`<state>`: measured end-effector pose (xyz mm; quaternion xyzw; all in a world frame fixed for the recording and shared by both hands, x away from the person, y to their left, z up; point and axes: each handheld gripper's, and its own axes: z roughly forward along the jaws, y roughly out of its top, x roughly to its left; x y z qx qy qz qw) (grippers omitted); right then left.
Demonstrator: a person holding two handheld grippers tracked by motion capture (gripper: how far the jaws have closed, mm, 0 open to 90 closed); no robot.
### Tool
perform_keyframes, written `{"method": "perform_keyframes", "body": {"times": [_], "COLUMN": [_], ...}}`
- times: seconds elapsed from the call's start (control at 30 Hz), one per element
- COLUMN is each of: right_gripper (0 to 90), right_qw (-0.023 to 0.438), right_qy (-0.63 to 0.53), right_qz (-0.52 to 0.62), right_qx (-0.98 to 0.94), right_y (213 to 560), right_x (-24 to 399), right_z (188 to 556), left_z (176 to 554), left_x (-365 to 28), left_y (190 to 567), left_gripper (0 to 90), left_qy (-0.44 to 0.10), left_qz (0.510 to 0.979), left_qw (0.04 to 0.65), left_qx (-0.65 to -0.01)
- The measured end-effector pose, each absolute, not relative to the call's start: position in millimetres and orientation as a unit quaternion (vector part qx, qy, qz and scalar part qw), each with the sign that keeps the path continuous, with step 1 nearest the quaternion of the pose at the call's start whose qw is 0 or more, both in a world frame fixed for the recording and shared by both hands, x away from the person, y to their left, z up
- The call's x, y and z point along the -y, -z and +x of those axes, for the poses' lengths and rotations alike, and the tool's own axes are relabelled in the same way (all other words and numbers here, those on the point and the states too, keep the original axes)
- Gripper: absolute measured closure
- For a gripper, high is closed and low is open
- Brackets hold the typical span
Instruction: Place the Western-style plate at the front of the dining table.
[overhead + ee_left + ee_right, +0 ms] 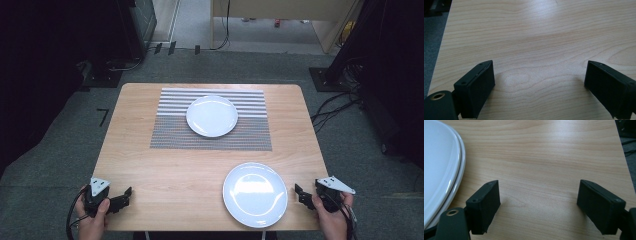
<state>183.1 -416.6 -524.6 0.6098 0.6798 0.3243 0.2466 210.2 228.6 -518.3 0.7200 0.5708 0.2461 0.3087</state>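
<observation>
Two white plates are on the wooden table (pixel 165 165). One plate (pixel 212 116) lies on a striped grey placemat (pixel 250 132) at the far middle. The other plate (pixel 255 194) sits near the front right; its rim (pixel 441 170) fills the left side of the right gripper view and looks like two stacked edges. My left gripper (pixel 125 196) rests at the front left corner, open over bare wood (pixel 539 75). My right gripper (pixel 300 192) is open at the front right edge, just right of the near plate and apart from it (pixel 537 200).
The table stands on grey carpet (pixel 350 150). Cables (pixel 335 107) trail on the floor at the right, and dark equipment stands at the left and right sides. A light wooden cabinet (pixel 280 10) is at the back.
</observation>
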Motion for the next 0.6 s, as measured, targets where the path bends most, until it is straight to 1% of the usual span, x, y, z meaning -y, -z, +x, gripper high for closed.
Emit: {"method": "perform_keyframes", "body": {"times": [0.37, 0.6], "right_gripper": [13.9, 13.3], "right_qw": [0.249, 0.249], "right_qy": [-0.313, -0.312], "right_qz": [0.604, 0.605], "right_qx": [-0.69, -0.69], "right_y": [525.1, 525.1], "right_x": [413.0, 412.9], "right_z": [183.8, 184.0], "left_z": [211.0, 211.1], "left_x": [-227.7, -227.6], "left_y": [519.2, 519.2], "left_gripper": [7.9, 7.8], "left_qy": [-0.249, -0.249], "left_qz": [0.717, 0.717], "left_qw": [0.31, 0.31], "left_qx": [-0.572, -0.573]}}
